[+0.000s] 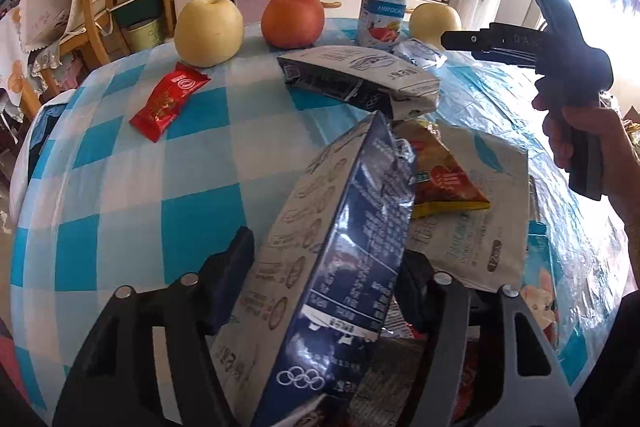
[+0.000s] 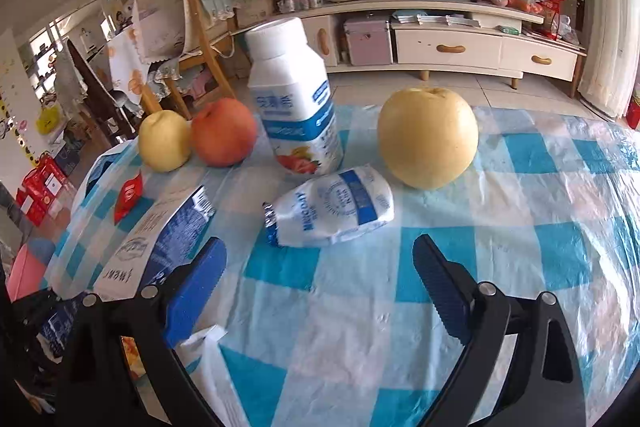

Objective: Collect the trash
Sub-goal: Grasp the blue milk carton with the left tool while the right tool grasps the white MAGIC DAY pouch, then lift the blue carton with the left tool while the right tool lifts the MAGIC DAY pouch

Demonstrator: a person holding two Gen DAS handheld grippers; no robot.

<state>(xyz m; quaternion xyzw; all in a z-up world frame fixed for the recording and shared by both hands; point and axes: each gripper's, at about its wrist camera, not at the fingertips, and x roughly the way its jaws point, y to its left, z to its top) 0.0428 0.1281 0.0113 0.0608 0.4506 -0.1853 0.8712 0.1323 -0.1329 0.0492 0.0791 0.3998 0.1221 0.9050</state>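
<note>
The left gripper point(image 1: 320, 275) clamps a flattened milk carton point(image 1: 332, 259) above the trash pile while the right gripper point(image 2: 320, 279), fingers wide, faces the crumpled white pouch point(image 2: 332, 207) on the worktop point(image 2: 520, 247), risking nudging the upright yogurt bottle point(image 2: 292, 99) just behind.

the milk carton point(image 1: 328, 247) hides the left gripper's right finger. the bag point(image 1: 476, 219) beneath it runs off the bottom edge, its small print unreadable.

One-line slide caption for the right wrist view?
Open right gripper faces a crumpled white-and-blue wrapper on the checked tablecloth, in front of a yogurt bottle and yellow apple.
</note>
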